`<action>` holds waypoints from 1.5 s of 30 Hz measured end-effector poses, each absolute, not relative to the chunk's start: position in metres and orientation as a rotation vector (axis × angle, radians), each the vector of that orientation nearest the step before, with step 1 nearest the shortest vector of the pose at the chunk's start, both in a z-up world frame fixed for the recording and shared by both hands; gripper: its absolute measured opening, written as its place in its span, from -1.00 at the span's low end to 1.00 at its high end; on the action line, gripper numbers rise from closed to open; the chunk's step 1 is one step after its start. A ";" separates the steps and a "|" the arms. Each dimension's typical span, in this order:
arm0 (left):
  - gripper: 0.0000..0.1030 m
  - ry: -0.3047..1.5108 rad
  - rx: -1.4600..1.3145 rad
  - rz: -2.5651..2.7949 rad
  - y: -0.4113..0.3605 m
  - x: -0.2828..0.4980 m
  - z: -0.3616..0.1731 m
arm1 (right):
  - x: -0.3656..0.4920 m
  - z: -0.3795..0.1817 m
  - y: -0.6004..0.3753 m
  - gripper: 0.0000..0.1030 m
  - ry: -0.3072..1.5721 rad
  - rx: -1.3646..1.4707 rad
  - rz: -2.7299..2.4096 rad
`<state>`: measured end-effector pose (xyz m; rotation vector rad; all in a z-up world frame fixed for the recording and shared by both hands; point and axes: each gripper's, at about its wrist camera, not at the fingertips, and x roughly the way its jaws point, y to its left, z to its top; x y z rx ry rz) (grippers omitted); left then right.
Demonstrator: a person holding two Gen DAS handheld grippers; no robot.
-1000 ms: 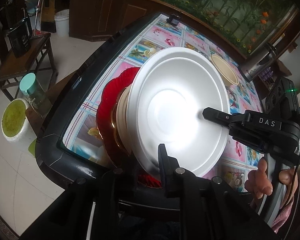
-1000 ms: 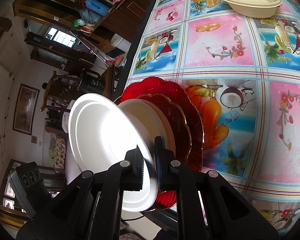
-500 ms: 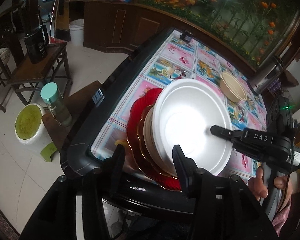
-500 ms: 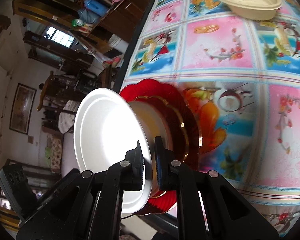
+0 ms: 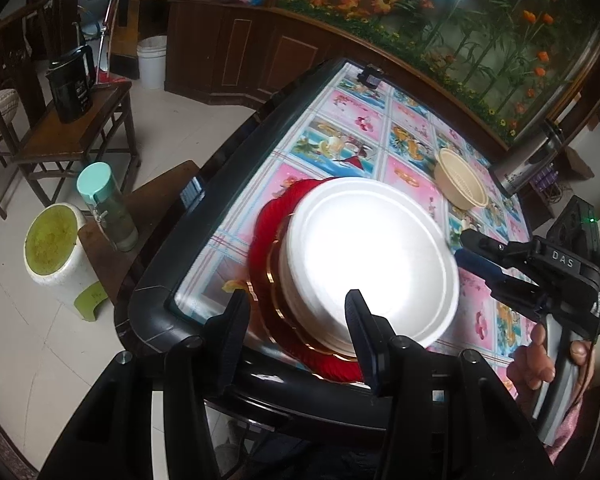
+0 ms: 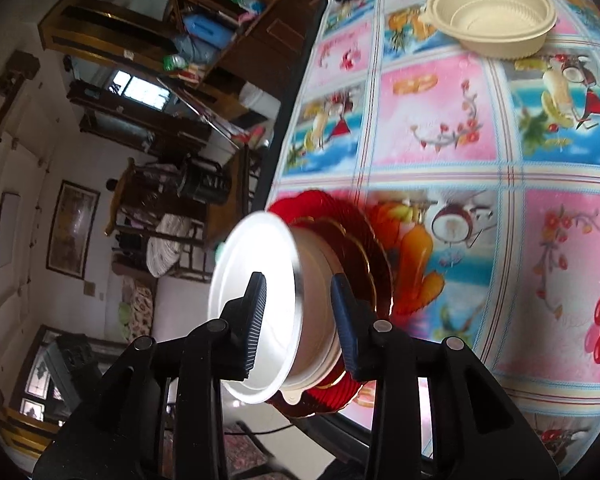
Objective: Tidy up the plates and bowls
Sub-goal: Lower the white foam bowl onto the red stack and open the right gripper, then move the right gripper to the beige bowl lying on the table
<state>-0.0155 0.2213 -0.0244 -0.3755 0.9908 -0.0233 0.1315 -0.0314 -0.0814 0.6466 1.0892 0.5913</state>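
A white plate [image 5: 372,256] sits on top of a stack: a cream bowl [image 6: 320,312] under it, then a red plate with a gold rim [image 5: 264,256] on the table's near left corner. My left gripper [image 5: 296,320] is open, just short of the stack's near edge. My right gripper [image 6: 300,304] is open, its jaws either side of the white plate's rim [image 6: 256,304]; it also shows in the left wrist view [image 5: 466,246], right of the stack. A second cream bowl [image 6: 492,16] stands alone farther back on the table.
The table has a patterned pink and blue cloth [image 6: 460,128] and a black raised rim [image 5: 220,184]. A steel flask [image 5: 528,160] stands at the far right. Left of the table are a stool with a green-capped bottle [image 5: 108,208] and a chair with a black kettle [image 5: 70,84].
Both grippers have opened and let go of the white plate, which now rests on the stack. The left gripper has pulled back and up from the table.
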 end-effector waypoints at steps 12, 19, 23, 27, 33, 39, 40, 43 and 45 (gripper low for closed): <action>0.14 0.939 -0.213 -0.179 0.134 -0.013 -0.005 | 0.131 -0.084 -0.138 -0.35 0.863 0.660 0.335; 0.28 0.961 -0.132 -0.276 0.065 0.008 -0.005 | 0.123 -0.089 -0.212 -0.35 0.798 0.745 0.234; 0.29 0.967 -0.118 -0.261 0.029 0.034 -0.012 | 0.118 -0.097 -0.239 -0.35 0.801 0.781 0.219; 0.29 0.936 -0.101 -0.140 -0.003 0.074 -0.022 | 0.115 -0.098 -0.256 -0.35 0.796 0.792 0.214; 0.29 0.920 -0.094 -0.033 -0.028 0.122 -0.037 | 0.120 -0.089 -0.286 -0.17 0.760 0.777 0.194; 0.29 0.916 -0.115 0.007 -0.035 0.153 -0.042 | 0.142 -0.087 -0.308 -0.17 0.762 0.781 0.174; 0.29 0.913 -0.120 0.013 -0.035 0.157 -0.042 | 0.147 -0.087 -0.310 -0.17 0.765 0.782 0.173; 0.29 0.913 -0.131 0.025 -0.034 0.167 -0.044 | 0.160 -0.086 -0.311 -0.17 0.773 0.773 0.176; 0.29 0.915 -0.136 0.030 -0.034 0.173 -0.046 | 0.170 -0.085 -0.310 -0.17 0.780 0.769 0.183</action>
